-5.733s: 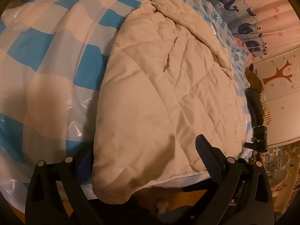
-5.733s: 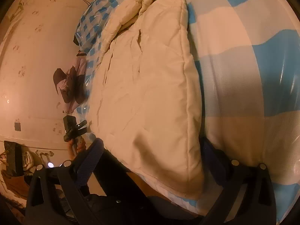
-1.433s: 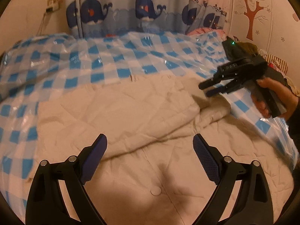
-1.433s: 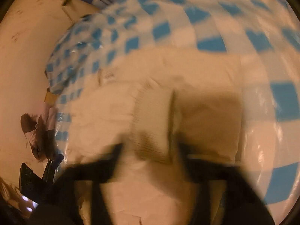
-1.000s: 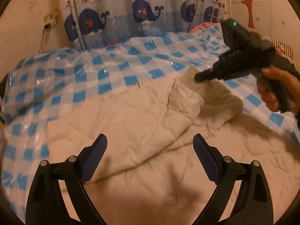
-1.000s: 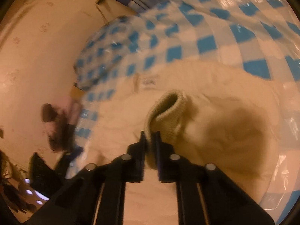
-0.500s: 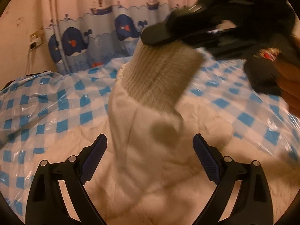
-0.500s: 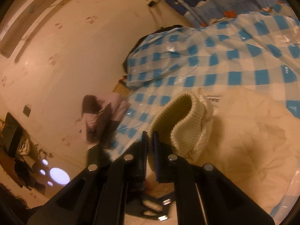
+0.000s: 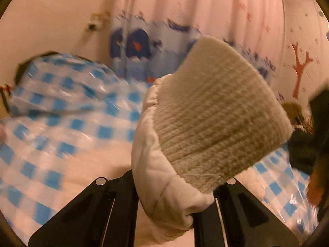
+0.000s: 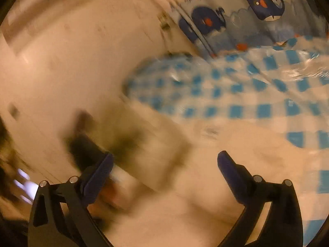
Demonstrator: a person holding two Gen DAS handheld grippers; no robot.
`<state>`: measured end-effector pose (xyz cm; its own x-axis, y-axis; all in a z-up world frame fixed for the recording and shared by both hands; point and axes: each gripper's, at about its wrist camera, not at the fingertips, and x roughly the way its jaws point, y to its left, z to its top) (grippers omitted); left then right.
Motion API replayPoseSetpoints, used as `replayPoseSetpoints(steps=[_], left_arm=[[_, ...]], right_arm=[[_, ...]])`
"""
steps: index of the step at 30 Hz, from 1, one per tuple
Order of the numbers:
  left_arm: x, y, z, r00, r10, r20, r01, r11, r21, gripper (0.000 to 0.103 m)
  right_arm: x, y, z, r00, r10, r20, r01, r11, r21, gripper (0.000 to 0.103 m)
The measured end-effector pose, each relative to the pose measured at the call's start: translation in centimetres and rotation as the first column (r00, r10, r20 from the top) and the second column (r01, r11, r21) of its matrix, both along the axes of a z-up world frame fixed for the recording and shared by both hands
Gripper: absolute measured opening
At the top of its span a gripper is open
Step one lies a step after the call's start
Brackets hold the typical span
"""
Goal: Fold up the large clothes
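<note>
A cream quilted jacket lies on the blue-and-white checked bed cover [image 9: 61,123]. Its sleeve [image 9: 160,185] with a ribbed knit cuff [image 9: 216,127] stands up right in front of the left wrist camera. My left gripper [image 9: 164,187] is shut on the sleeve just below the cuff. My right gripper [image 10: 164,164] is open and empty, over the jacket body [image 10: 205,185]. The right wrist view is blurred; a dark smear [image 10: 123,138] at its left may be the cuff and the other gripper.
A whale-print curtain [image 9: 144,41] hangs behind the bed, also in the right wrist view [image 10: 257,10]. A cream wall [image 10: 72,61] is on the left. Dark clothes [image 9: 304,150] lie at the right edge of the bed.
My right gripper has let go of the cuff and opened. My left gripper has closed on the sleeve. Both views have swung upward and are blurred by motion.
</note>
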<state>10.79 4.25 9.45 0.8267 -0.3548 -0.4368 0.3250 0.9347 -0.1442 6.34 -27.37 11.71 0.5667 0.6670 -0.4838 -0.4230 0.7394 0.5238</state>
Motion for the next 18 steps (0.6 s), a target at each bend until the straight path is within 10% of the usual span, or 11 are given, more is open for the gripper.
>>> replayPoseSetpoints(steps=[9,13,16,18], left_arm=[[-0.6,10.3,11.0,0.985,0.120,0.124,-0.116,0.992,-0.040,0.008],[-0.7,13.1,12.5,0.981,0.143,0.134,-0.138,0.989,-0.048,0.008],[-1.2,14.5,12.4,0.980,0.150,0.132,-0.142,0.988,-0.065,0.009],[-1.5,15.5,12.0,0.979,0.159,0.126,-0.148,0.985,-0.087,0.009]], right_arm=[[3.0,18.0,-11.3,0.984,0.153,-0.089,-0.177,0.866,-0.467,0.098],[5.7,22.7,-14.5,0.996,0.071,-0.049,-0.084,0.667,-0.740,0.098],[7.7,20.9,-16.3,0.987,0.042,-0.154,-0.131,0.764,-0.632,0.094],[8.4,18.4,-15.7,0.981,0.005,-0.192,-0.102,0.860,-0.501,0.063]])
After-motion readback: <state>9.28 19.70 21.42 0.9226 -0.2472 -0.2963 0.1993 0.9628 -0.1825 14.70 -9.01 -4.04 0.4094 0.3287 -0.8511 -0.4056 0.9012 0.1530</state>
